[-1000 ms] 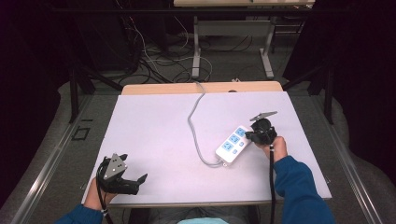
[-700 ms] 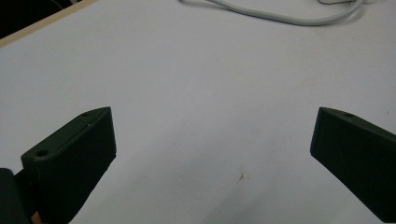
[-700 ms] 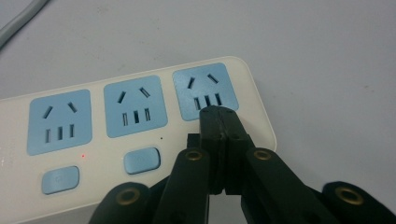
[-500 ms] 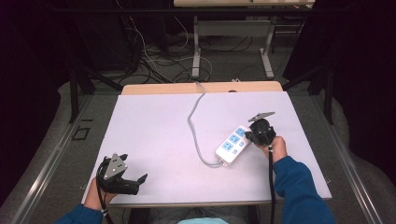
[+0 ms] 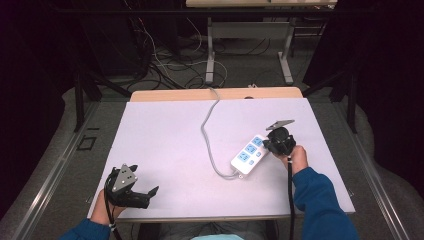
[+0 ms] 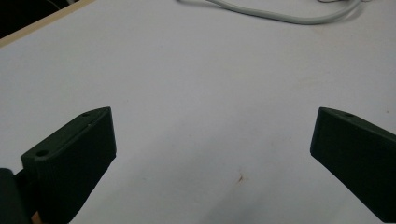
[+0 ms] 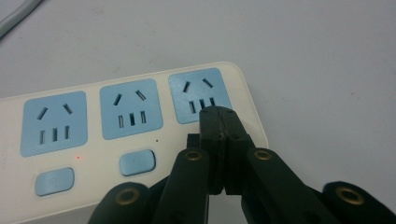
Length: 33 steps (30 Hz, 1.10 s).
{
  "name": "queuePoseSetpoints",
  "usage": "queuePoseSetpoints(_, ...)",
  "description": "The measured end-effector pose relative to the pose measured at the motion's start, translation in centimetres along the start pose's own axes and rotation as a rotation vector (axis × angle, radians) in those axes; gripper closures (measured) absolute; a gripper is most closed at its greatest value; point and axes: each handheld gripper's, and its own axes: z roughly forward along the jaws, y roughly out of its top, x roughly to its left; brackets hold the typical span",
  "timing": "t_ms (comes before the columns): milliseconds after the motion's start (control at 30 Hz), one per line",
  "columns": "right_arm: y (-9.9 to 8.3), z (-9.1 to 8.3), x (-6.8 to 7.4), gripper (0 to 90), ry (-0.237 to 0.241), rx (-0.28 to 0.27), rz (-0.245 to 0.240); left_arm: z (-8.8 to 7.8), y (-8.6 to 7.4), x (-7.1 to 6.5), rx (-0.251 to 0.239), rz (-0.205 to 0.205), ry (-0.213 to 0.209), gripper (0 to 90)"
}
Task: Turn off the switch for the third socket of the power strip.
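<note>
A white power strip (image 5: 248, 155) with three blue sockets lies right of the table's middle, its grey cable (image 5: 206, 131) running to the far edge. My right gripper (image 5: 266, 146) is shut, with nothing between its jaws. In the right gripper view its tips (image 7: 218, 114) rest on the power strip (image 7: 93, 156) just below the end socket (image 7: 200, 93). Two blue buttons (image 7: 137, 162) show beside the jaws, and a small red light (image 7: 78, 157) glows. My left gripper (image 5: 142, 180) is open near the front left corner, over the bare table (image 6: 212, 154).
The white table top (image 5: 165, 135) has a wooden strip (image 5: 175, 94) along its far edge. The grey cable (image 6: 280, 14) crosses the top of the left gripper view. Behind the table, loose cables (image 5: 165, 60) lie on the floor by another table's legs (image 5: 210, 50).
</note>
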Motion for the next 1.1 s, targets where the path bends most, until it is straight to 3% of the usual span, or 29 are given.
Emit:
queuePoseSetpoints(100,0.0,0.0,0.0,89.1,-0.013,-0.001,-0.005,0.0,0.0,0.1,0.000,-0.005,-0.002,0.1)
queuePoseSetpoints(267,0.0,-0.6,-0.1,79.7,-0.018,-0.034,-0.005,0.0,0.0,0.1,0.000,-0.005,-0.005,0.0)
queuePoseSetpoints(700,-0.1,-2.3,0.3,18.3,0.058,-0.066,0.008,-0.1,-0.1,0.0,0.002,-0.004,0.003,0.0)
queuePoseSetpoints(1033,-0.6,-3.9,0.5,5.6,0.112,-0.112,0.011,-0.1,-0.1,0.0,0.004,-0.004,0.004,0.0)
queuePoseSetpoints(1100,-0.7,-4.1,0.5,2.4,0.119,-0.115,-0.006,-0.1,-0.1,0.0,0.000,-0.003,0.007,0.0)
